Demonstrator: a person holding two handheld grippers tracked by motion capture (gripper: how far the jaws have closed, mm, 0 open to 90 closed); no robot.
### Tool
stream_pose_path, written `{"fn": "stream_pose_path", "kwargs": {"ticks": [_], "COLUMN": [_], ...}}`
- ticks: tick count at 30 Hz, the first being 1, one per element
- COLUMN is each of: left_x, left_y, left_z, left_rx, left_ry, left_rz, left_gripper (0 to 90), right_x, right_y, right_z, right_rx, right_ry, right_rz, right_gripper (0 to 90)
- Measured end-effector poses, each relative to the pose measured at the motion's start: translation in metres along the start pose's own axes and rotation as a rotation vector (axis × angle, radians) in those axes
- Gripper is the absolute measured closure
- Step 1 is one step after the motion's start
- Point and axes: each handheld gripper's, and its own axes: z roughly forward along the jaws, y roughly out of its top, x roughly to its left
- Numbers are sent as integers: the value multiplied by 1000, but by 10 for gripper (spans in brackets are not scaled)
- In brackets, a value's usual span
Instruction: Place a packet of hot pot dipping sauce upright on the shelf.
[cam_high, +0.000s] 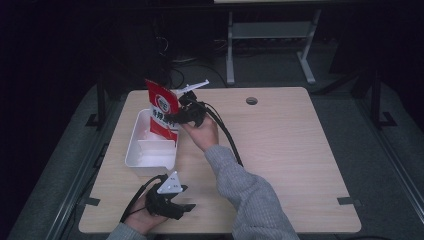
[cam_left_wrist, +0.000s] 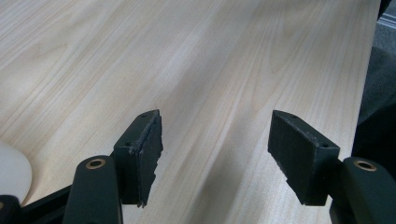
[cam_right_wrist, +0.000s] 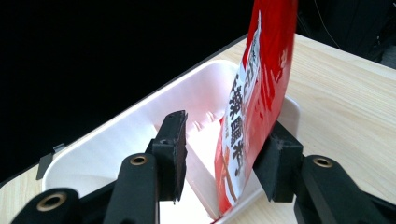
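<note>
- Right gripper view looks along the right gripper (cam_right_wrist: 219, 154), whose jaws stand apart with the red packet (cam_right_wrist: 259, 93) between them; the packet leans against the right-hand pad while the left-hand pad is clear of it, so nothing is clamped.
- Writing on the red packet runs down a white panel in large dark East Asian characters; they are cropped and skewed, and I cannot read them. No brand name can be made out.
- High view shows a round red-and-white emblem near the packet's top, too small to read.
- The red packet stands nearly upright with its lower edge inside the white tray (cam_right_wrist: 116, 140), at the tray's near wall; its top is cut off in the right gripper view.
- A divider crosses the tray's inside; the tray's far end is lost against the dark background.
- Left gripper (cam_left_wrist: 215, 154) has its jaws wide apart over bare wooden table (cam_left_wrist: 210, 56), holding nothing, well short of the tray on the person's side.
- A pale rounded shape at the left edge of the left gripper view cannot be identified.
</note>
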Motion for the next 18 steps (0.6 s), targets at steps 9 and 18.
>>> {"fn": "stream_pose_path", "kwargs": {"ticks": [9, 18], "left_x": [-1, 0], "left_y": [0, 0], "left_z": [1, 1], "left_rx": [-1, 0], "left_ry": [-3, -5], "left_rz": [-3, -3], "left_gripper": [344, 340], "right_x": [-5, -7], "right_y": [-6, -15], "right_z": [-9, -18], "right_rx": [3, 13], "right_ry": [-4, 5], "right_rz": [13, 15], "right_gripper": [535, 514]}}
